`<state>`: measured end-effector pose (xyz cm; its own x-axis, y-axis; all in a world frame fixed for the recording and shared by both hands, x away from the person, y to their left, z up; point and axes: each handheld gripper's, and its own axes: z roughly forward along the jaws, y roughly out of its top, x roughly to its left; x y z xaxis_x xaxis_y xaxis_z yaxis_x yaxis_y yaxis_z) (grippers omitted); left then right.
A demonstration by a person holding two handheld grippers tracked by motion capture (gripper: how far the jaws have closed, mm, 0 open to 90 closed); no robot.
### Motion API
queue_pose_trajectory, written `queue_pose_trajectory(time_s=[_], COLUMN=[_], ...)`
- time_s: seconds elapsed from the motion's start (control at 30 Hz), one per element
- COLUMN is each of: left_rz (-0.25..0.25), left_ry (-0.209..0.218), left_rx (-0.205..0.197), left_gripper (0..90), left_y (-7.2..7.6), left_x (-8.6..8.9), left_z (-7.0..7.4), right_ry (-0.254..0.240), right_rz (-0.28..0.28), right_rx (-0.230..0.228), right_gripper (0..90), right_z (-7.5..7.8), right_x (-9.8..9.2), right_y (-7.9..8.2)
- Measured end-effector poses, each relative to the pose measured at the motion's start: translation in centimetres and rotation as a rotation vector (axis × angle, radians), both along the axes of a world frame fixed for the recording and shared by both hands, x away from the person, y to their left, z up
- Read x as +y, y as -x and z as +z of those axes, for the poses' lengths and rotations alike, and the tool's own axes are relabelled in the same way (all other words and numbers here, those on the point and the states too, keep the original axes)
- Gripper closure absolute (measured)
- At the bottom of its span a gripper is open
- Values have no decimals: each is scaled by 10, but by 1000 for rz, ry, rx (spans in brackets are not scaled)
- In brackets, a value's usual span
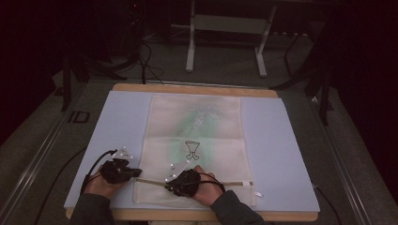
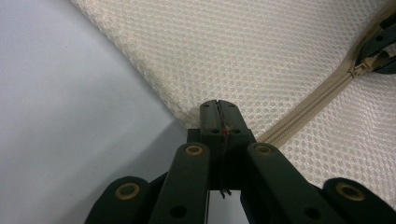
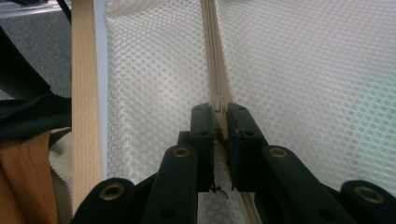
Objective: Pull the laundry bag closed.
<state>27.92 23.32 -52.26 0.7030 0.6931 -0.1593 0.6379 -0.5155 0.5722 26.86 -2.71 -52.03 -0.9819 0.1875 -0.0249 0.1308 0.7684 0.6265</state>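
Your left gripper point(image 2: 219, 122) clamps the mesh bag point(image 1: 195, 140) at its near-left corner, by the zipper point(image 2: 317, 100) end; your right gripper point(image 3: 219, 122), jaws together, pinches the zipper pull point(image 3: 218, 103). Bag lies flat, mid-table, on the blue mat point(image 1: 281, 154).

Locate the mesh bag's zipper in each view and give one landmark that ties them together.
High view: zipper runs across the bag's near end.
Left gripper view: diagonal at the right.
Right gripper view: straight up from the jaws.
Shared landmark: cream mesh bag.
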Motion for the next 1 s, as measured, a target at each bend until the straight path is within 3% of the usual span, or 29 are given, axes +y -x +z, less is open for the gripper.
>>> queue_pose_trajectory(time_s=[1.0], left_rz=[7], left_ry=[6], left_rx=[4], left_gripper=[900], left_y=[0], left_x=[0], left_z=[0], right_ry=[-2], right_rz=[-16], right_rx=[1], right_gripper=[822], right_z=[2], right_x=[-16], right_y=[0])
